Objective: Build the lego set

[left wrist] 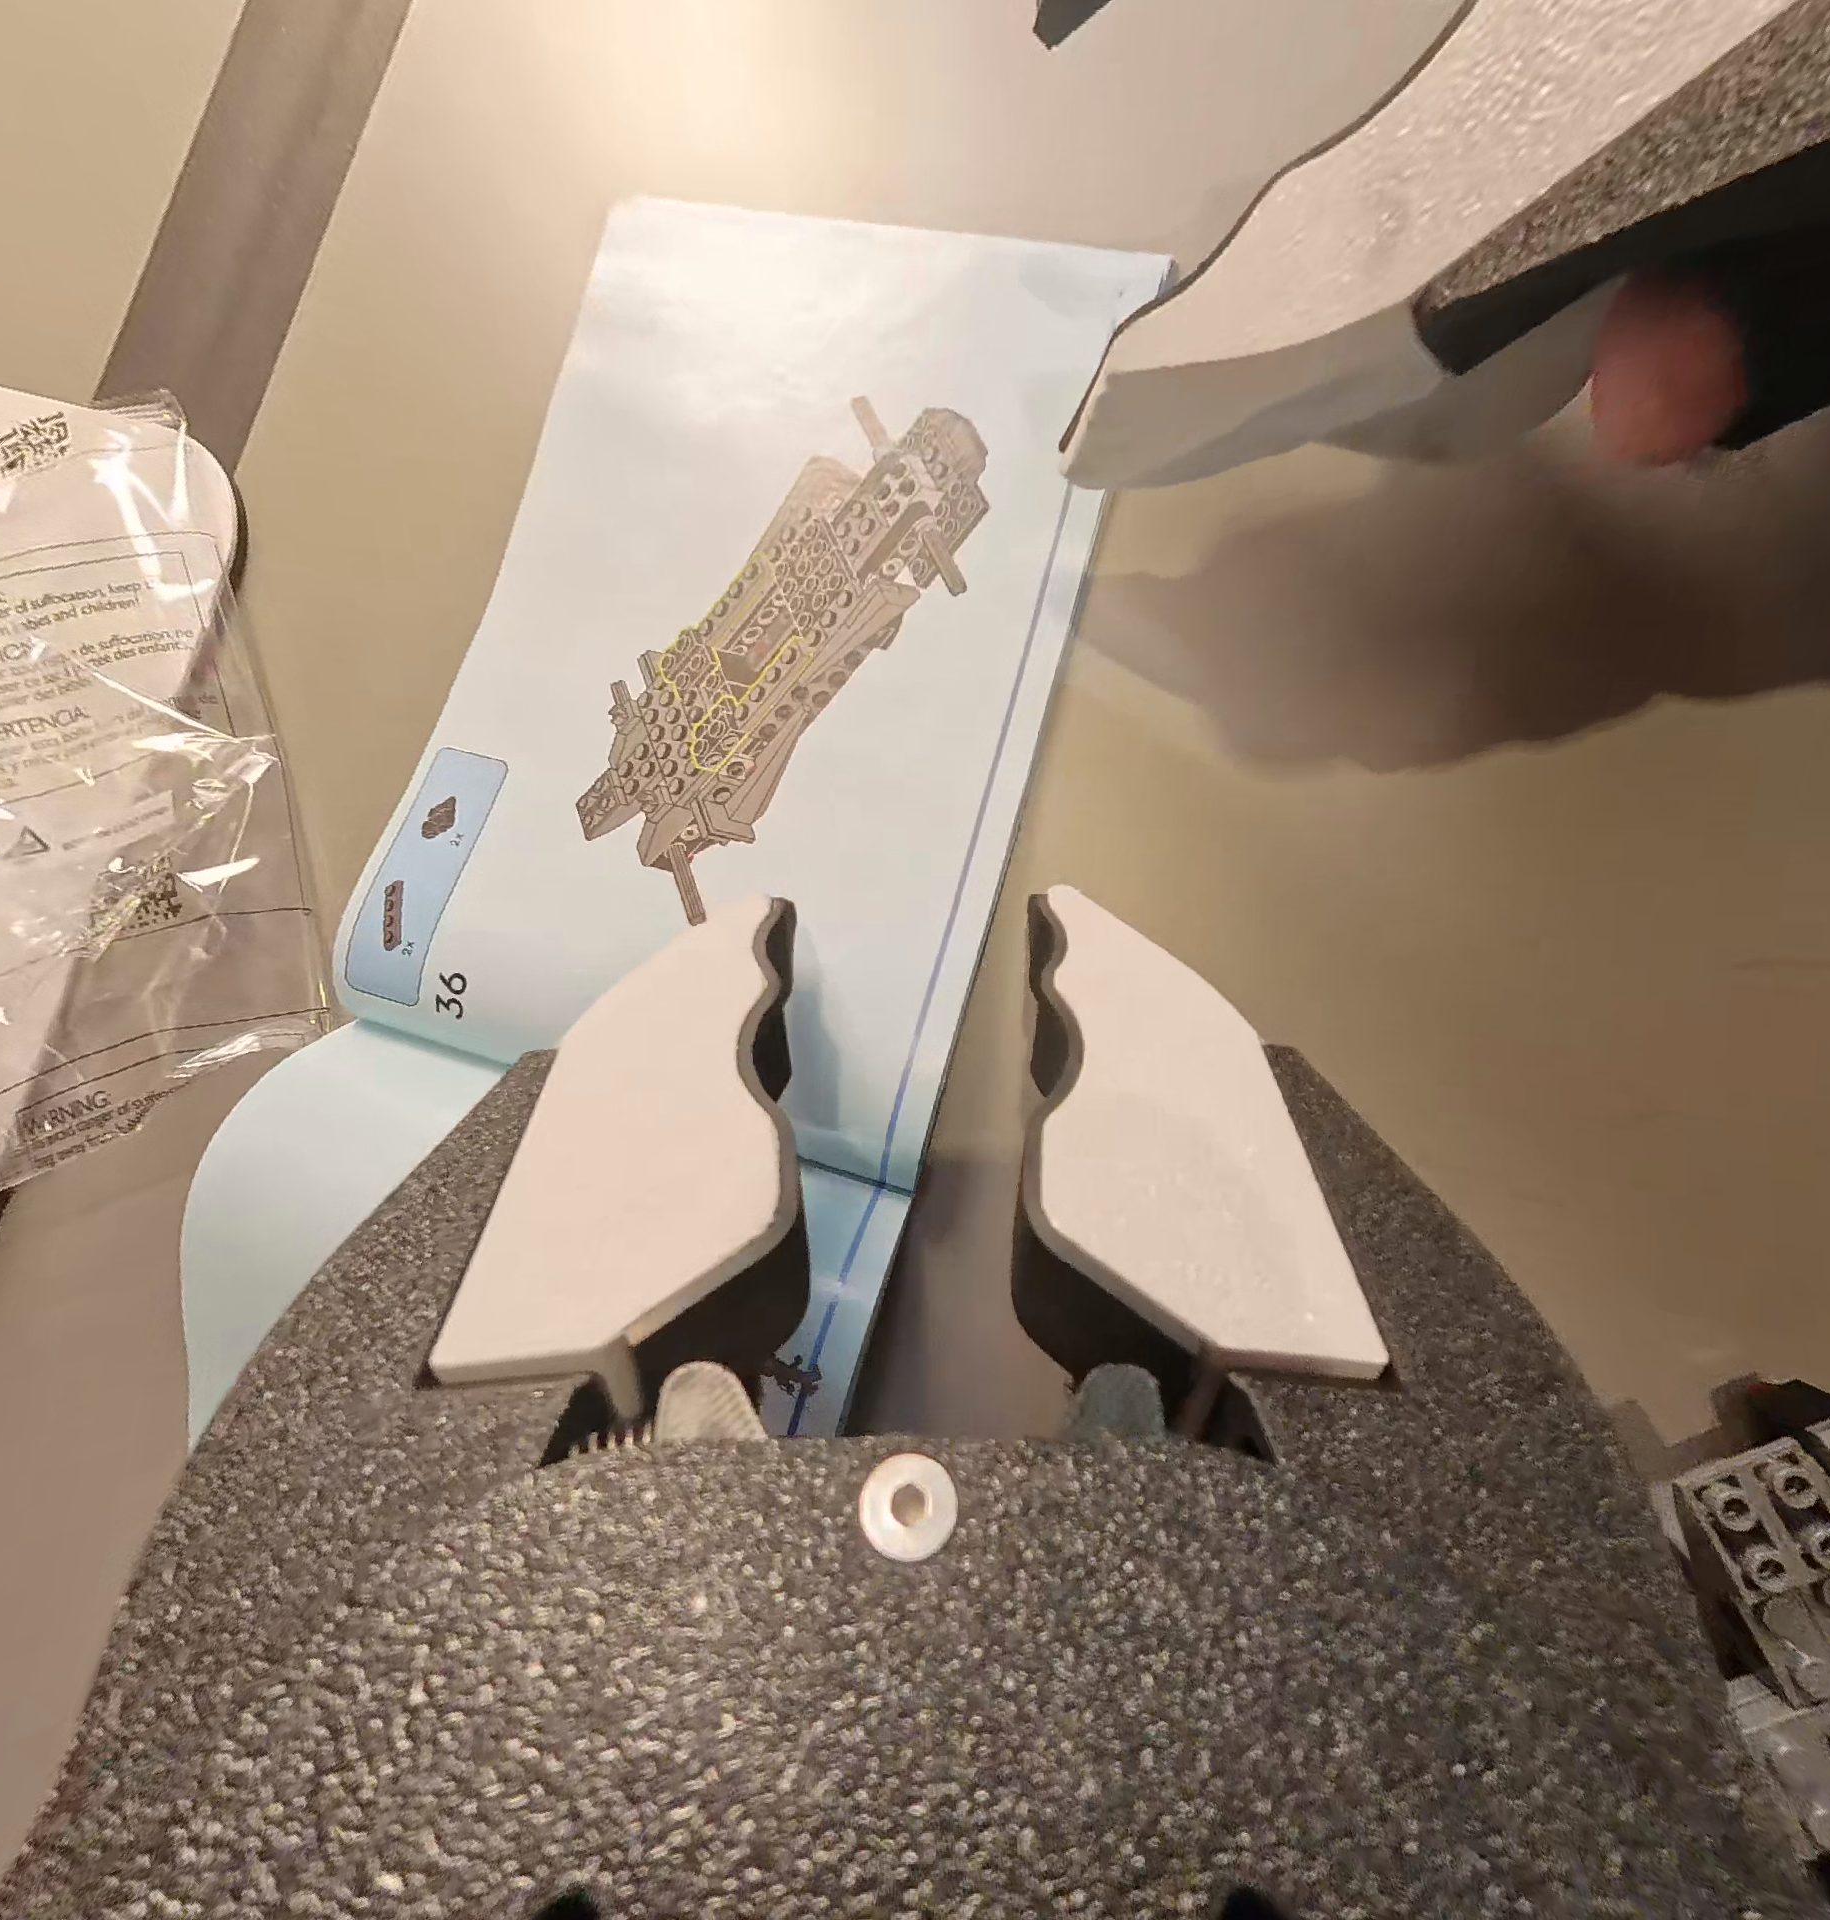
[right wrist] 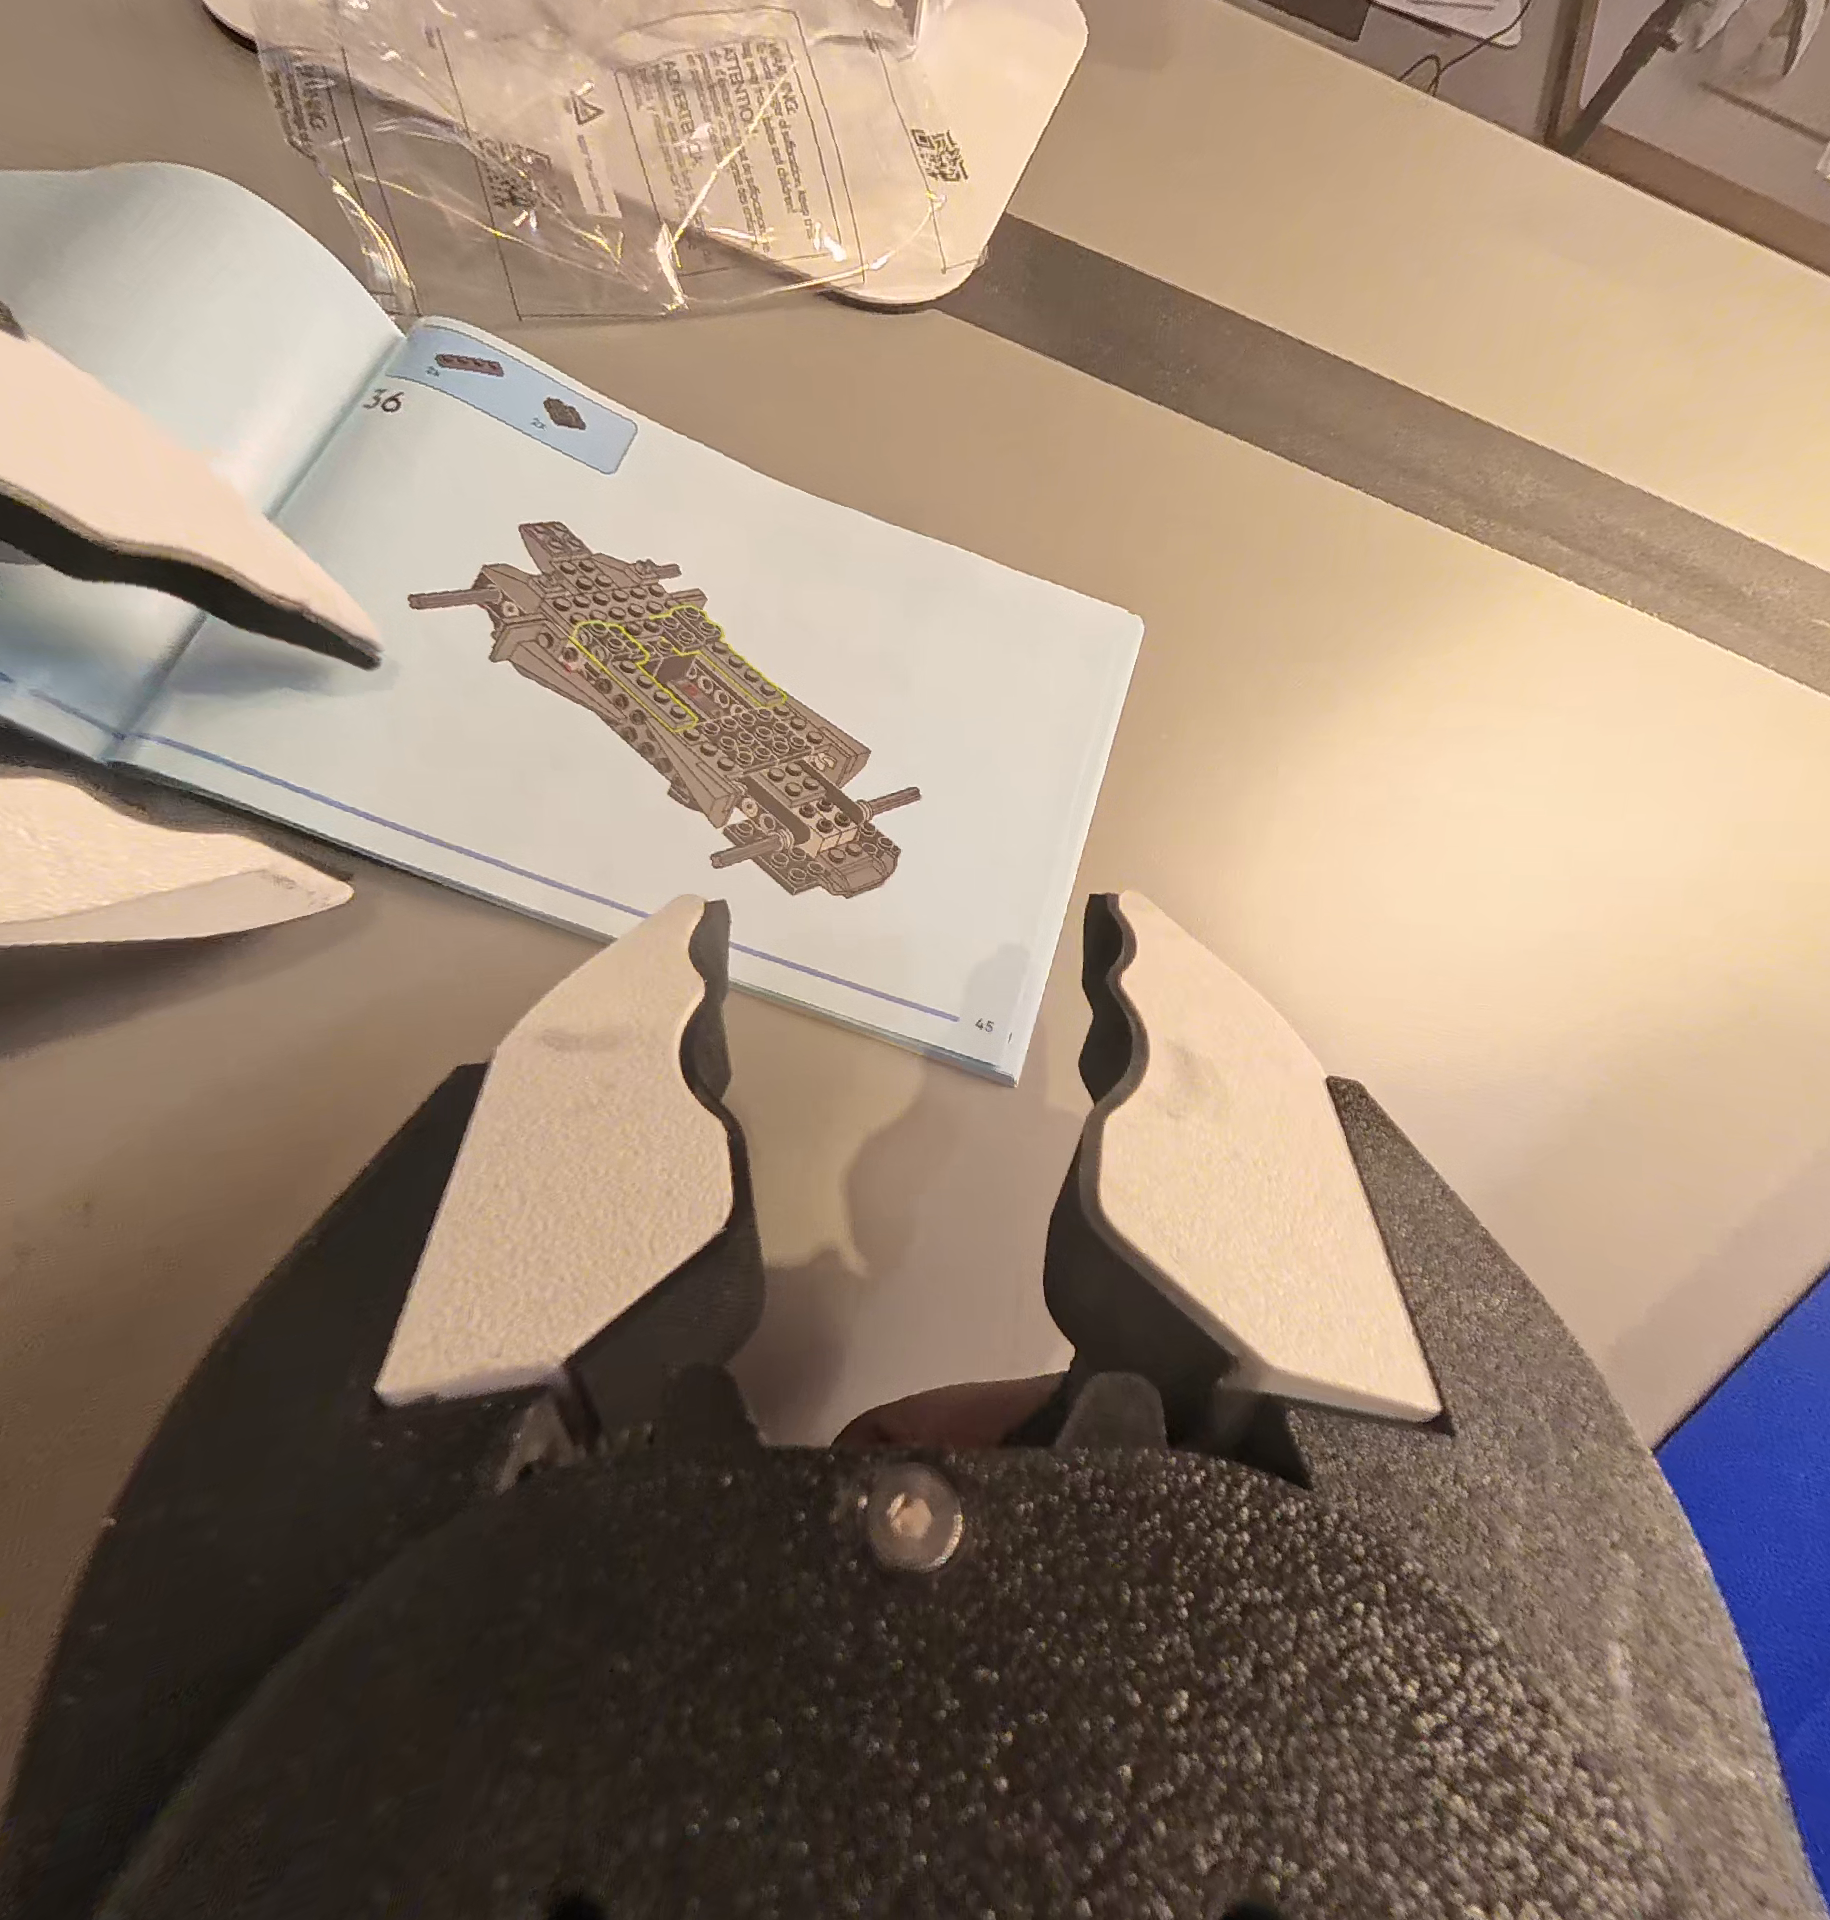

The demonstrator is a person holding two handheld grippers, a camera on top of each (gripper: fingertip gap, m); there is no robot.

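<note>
Jaws parted on left gripper (left wrist: 909, 914), apparently straddling booklet (left wrist: 786, 582) edge.

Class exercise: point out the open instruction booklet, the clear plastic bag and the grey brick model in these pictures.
instruction booklet (right wrist: 890, 644): right wrist view, on the bare pale-blue page beside the printed drawing.
plastic bag (left wrist: 90, 748): left wrist view, on the crumpled clear film with printing.
brick model (left wrist: 1768, 1538): left wrist view, on the studded grey top at the right edge.

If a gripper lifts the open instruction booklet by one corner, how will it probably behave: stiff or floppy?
The booklet will probably flop: its left page already curls upward, so the paper looks thin. It seems light, being only a slim stack of pages. Lying flat on the smooth table, it may slide when pushed rather than lift.
</note>
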